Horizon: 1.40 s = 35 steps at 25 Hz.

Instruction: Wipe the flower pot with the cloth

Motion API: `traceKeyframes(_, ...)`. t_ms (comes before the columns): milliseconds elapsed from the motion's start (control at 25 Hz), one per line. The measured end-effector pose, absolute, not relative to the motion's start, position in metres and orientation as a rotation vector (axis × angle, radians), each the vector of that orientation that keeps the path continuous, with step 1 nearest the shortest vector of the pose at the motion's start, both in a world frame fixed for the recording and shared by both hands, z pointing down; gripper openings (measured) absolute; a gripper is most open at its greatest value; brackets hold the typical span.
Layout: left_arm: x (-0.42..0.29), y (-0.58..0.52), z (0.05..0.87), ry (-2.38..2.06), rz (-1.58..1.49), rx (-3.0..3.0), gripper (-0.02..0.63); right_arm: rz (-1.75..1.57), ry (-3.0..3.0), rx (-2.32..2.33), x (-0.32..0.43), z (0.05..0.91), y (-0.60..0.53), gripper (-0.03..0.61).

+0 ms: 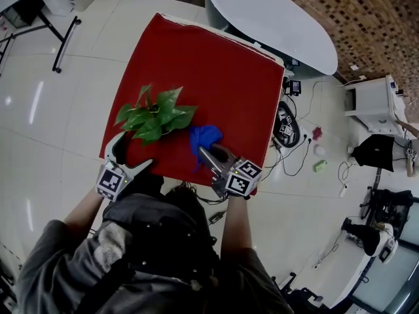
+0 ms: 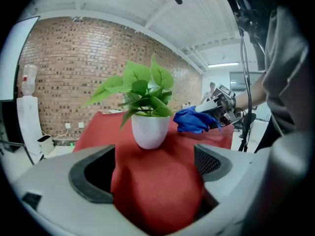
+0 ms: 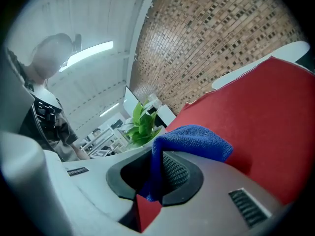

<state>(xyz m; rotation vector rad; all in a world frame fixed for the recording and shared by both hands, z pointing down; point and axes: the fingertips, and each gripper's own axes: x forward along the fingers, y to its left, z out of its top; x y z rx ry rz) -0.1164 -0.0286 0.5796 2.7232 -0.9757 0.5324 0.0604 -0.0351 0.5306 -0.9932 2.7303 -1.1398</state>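
right gripper (image 3: 150,181) pinches blue cloth (image 3: 192,141) just right of white flower pot (image 2: 150,129) | left gripper (image 2: 157,171) spread, empty, in front of pot | best: brace pot, wipe wall lightly

cloth (image 3: 192,139): blue, soft napped fabric, matt
flower pot (image 2: 150,130): white, smooth, faint sheen
leaves (image 2: 142,90): green, smooth, slightly shiny
table cover (image 1: 216,77): red felt-like cloth, matt
left gripper (image 2: 153,168): grey matt plastic
floor (image 1: 59,110): glossy pale tiles

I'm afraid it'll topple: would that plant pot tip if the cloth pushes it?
Possibly. The pot narrows to a small base and the leaves spread wide above, so it looks top-heavy. The red cover under it probably grips, favouring tipping over sliding.
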Motion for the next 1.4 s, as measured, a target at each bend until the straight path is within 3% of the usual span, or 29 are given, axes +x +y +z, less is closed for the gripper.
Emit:
traceKeyframes(280, -0.125, 0.049, 0.526, -1.165, 0.381, 2.691, 0.500, -0.941, 2.687, -1.072, 0.102, 0.486, 0.049, 0.051)
traceKeyframes(720, -0.030, 0.171, 0.330, -1.393, -0.055, 2.903, 0.479, -0.340, 2.545, -1.332, 0.196, 0.317, 0.210, 0.051)
traceKeyframes(920, 0.001, 0.232, 0.274, -1.201, -0.214, 2.972, 0.467, -0.238, 2.554, -1.307, 0.201, 0.274, 0.266, 0.051)
traceKeyframes(960, 0.005, 0.240, 0.268, -1.187, -0.206, 2.978, 0.424, -0.240, 2.558, -1.308, 0.200, 0.272, 0.272, 0.051)
traceKeyframes(1000, 0.007, 0.248, 0.262, -1.179, -0.196, 2.983, 0.282, -0.239, 2.564, -1.314, 0.199, 0.270, 0.277, 0.051)
traceKeyframes(1040, 0.010, 0.255, 0.257, -1.166, -0.192, 2.988, 0.200, -0.233, 2.567, -1.320, 0.197, 0.267, 0.281, 0.051)
traceKeyframes(1120, 0.014, 0.263, 0.249, -1.137, -0.196, 3.007, 0.149, -0.208, 2.561, -1.328, 0.194, 0.259, 0.286, 0.051)
traceKeyframes(1240, 0.013, 0.265, 0.244, -1.151, -0.172, 3.017, 0.013, -0.184, 2.550, -1.332, 0.188, 0.249, 0.291, 0.051)
traceKeyframes(1400, 0.007, 0.260, 0.247, -1.167, -0.090, 3.006, 0.008, -0.208, 2.536, -1.303, 0.178, 0.237, 0.293, 0.051)
